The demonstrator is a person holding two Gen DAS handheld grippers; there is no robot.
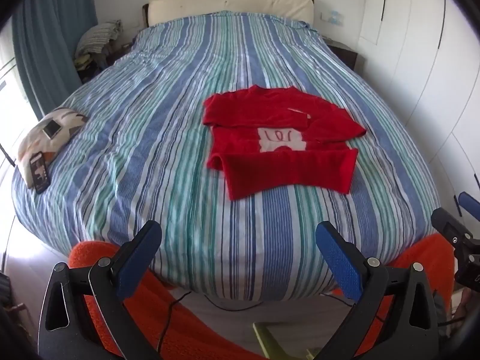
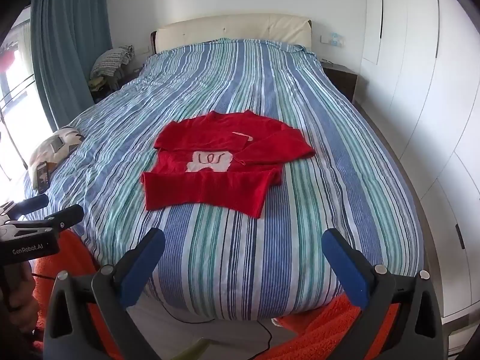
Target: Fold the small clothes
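Small red knit sweater with a white patch (image 1: 282, 147) lies mid-bed on the blue-green striped bedspread (image 1: 168, 138), sleeves crossed over the body and hem apparently turned up, so partly folded; final folds probably remain, hard to tell. Left claw (image 1: 238, 258) and right claw (image 2: 243, 265) both gape wide, empty, hovering over the bed's foot, well short of it.

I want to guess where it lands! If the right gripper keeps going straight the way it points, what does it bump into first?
Probably the striped bedcover, just short of the red sweater. The open right gripper tilts downward with nothing between; depth is hard to judge.
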